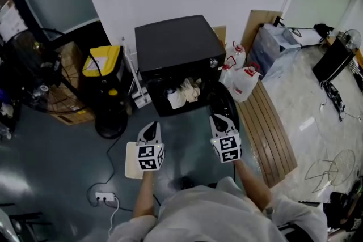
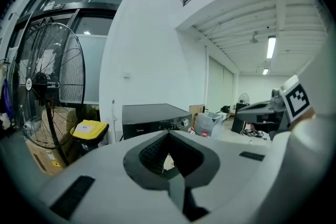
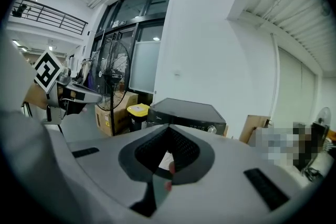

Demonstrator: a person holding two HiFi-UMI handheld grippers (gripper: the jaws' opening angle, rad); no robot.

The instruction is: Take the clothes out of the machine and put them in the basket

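Ahead, the black machine (image 1: pixel 178 51) opens toward the person; crumpled white clothes (image 1: pixel 184 93) stretch sideways inside; left gripper (image 1: pixel 151 130) and right gripper (image 1: pixel 219 121) both pressed together, empty

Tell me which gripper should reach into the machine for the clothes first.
Right, by a little. In the head view the right gripper sits slightly nearer the clothes in the machine than the left gripper. Both have jaws shut, so either must open first.

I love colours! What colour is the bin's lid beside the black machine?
Yellow. The black bin's flat plastic lid shows best in the head view.
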